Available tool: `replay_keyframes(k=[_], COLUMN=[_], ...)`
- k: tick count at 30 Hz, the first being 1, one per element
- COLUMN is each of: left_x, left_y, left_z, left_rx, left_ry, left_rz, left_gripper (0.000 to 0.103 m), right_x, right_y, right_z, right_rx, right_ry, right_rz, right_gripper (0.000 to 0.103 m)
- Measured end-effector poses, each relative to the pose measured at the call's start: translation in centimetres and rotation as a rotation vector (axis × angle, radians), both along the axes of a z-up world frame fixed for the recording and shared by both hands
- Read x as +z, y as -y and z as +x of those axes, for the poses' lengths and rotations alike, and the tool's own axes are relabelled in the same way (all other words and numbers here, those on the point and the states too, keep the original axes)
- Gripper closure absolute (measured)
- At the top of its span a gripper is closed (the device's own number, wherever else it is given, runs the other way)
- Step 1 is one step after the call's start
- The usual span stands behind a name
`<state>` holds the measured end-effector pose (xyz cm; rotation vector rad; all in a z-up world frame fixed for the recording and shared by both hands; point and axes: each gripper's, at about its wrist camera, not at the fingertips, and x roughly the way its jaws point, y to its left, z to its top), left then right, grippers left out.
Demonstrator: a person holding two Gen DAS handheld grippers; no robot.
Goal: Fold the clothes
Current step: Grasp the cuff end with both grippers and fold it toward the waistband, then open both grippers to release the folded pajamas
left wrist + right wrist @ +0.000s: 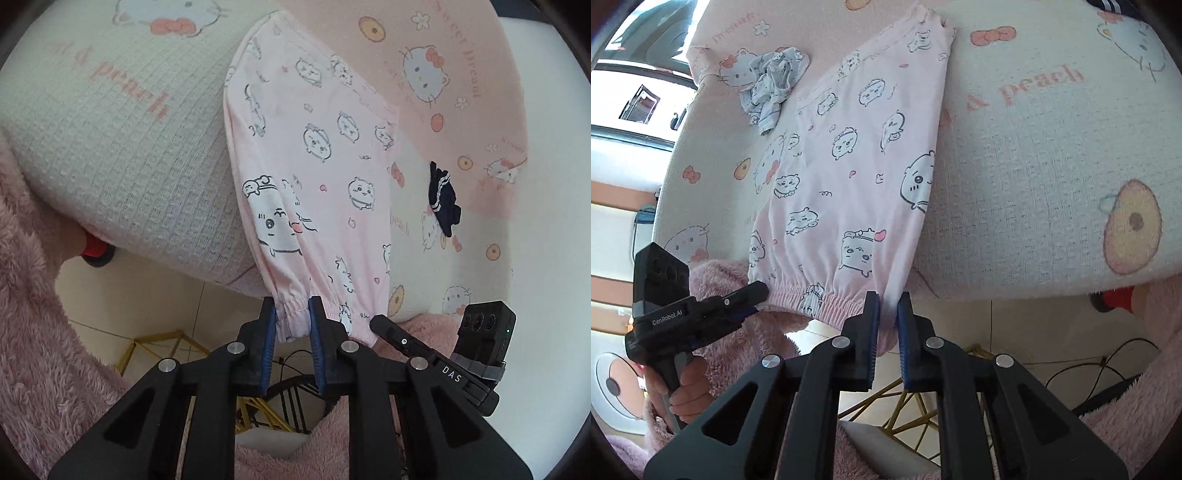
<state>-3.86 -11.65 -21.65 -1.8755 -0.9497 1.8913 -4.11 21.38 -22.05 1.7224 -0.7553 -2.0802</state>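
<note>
Pink printed garment (314,166) flat on bed (122,122), long axis running away from both tools. Left tool (291,314) clenched on elastic hem at near edge; right tool (888,314) clenched on hem's opposite corner. Both equally near; far end well apart.

A bed under a pink-and-white waffle-textured cartoon-cat coverlet (122,155) stands on a glossy cream tiled floor (147,306); bright daylight enters through a window (639,88).

The pajama pants (314,155) lie on the bed (110,147), waistband overhanging its edge, between two smaller garments.
</note>
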Motion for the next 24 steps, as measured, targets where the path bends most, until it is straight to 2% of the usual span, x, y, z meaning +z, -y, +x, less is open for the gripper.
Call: replay_keyframes(k=[1,5,10,13,15,17,18,19,20,21,22,23,24], left_x=[-0.1,2.3,3.1,3.0,2.8,2.2,1.6,1.0,0.6,0.3,0.4,0.6,0.6], left_y=[0.2,0.4,-0.1,-0.1,-0.4,-0.8,-0.9,-1.1,-1.2,-1.4,-1.4,-1.5,-1.4], left_z=[-0.2,-3.0,-9.3,-14.0,-17.4,-20.7,-22.0,-23.3,-24.0,-24.6,-24.7,-24.8,-24.6], left_rx=[0.005,0.004,0.026,0.020,0.028,0.012,-0.003,-0.020,-0.050,-0.081,-0.110,-0.139,-0.163], left_ry=[0.011,-0.056,-0.065,-0.091,-0.105,-0.129,-0.124,-0.117,-0.114,-0.112,-0.154,-0.203,-0.249], left_rz=[0.025,0.075,0.148,0.167,0.161,0.129,0.084,0.036,-0.042,-0.125,-0.161,-0.191,-0.209], left_gripper=[0.085,0.085,0.085,0.085,0.085,0.084,0.081,0.071,0.062,0.062,0.062,0.058,0.055], right_x=[0.2,2.3,3.9,5.5,6.5,6.4,6.1,5.5,5.0,4.4,4.2,4.3,4.3], right_y=[-0.1,0.1,-0.2,-0.2,0.8,1.6,1.9,2.3,2.6,2.9,3.4,4.1,4.7], right_z=[0.0,-1.7,-7.3,-11.8,-14.8,-17.8,-19.2,-20.3,-21.4,-22.5,-22.7,-22.5,-22.3], right_rx=[-0.004,0.016,0.000,-0.032,-0.020,-0.013,-0.013,-0.002,0.010,0.023,0.039,0.077,0.118], right_ry=[-0.010,-0.045,-0.055,-0.134,-0.197,-0.220,-0.228,-0.225,-0.221,-0.216,-0.246,-0.286,-0.326], right_rz=[0.011,-0.003,-0.072,-0.054,0.023,0.077,0.102,0.151,0.201,0.251,0.355,0.412,0.465], right_gripper=[0.095,0.095,0.095,0.095,0.094,0.092,0.091,0.088,0.078,0.075,0.071,0.065,0.062])
